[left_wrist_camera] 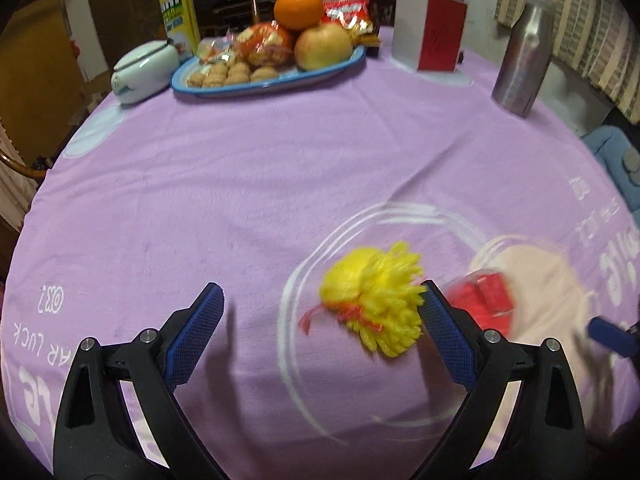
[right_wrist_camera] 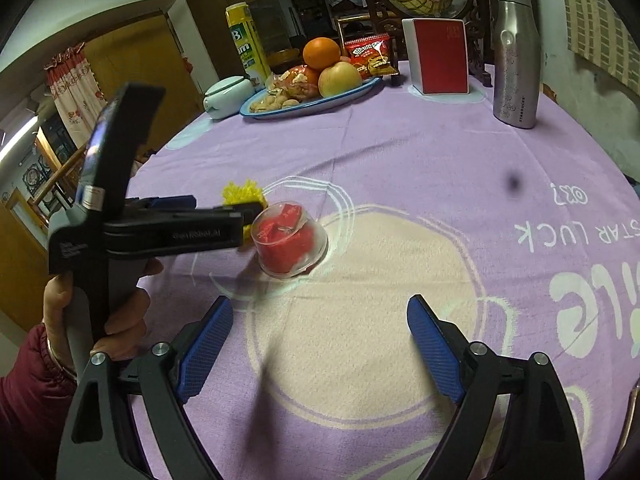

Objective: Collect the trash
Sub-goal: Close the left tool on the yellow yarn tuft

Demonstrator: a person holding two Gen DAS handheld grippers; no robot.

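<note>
While both claws hang over the round desk [right_wrist_camera: 400, 152] with its purple cloth, neither one has hold of anything. The left claw [left_wrist_camera: 322, 310] is spread wide, and the yellow yarn pom-pom [left_wrist_camera: 378, 296] lies on the cloth between its blue pads, closer to the right-hand pad; looks like it brushes that one, but honestly can't be sure it touches. A bit of red string trails out of the pom-pom. Just to the right of it sits a small clear plastic cup [right_wrist_camera: 292, 238] stuffed with crumpled red wrappers, upright on the cloth, right at the edge of the big cream-coloured patch printed there.

The right claw [right_wrist_camera: 320, 322] is wide open too, with only cloth between its pads, and the cup sits a little way ahead of it. From that side you can see the person's left hand [right_wrist_camera: 108, 304] wrapped round the handle of the left tool, dark red sleeve at the wrist.

At the far side of the desk: a blue plate [left_wrist_camera: 272, 80] piled with fruit and snacks, a red-and-white box [left_wrist_camera: 432, 36], a steel bottle [left_wrist_camera: 520, 52], a yellow carton [left_wrist_camera: 176, 4] and a pale lidded pot [left_wrist_camera: 140, 70].
</note>
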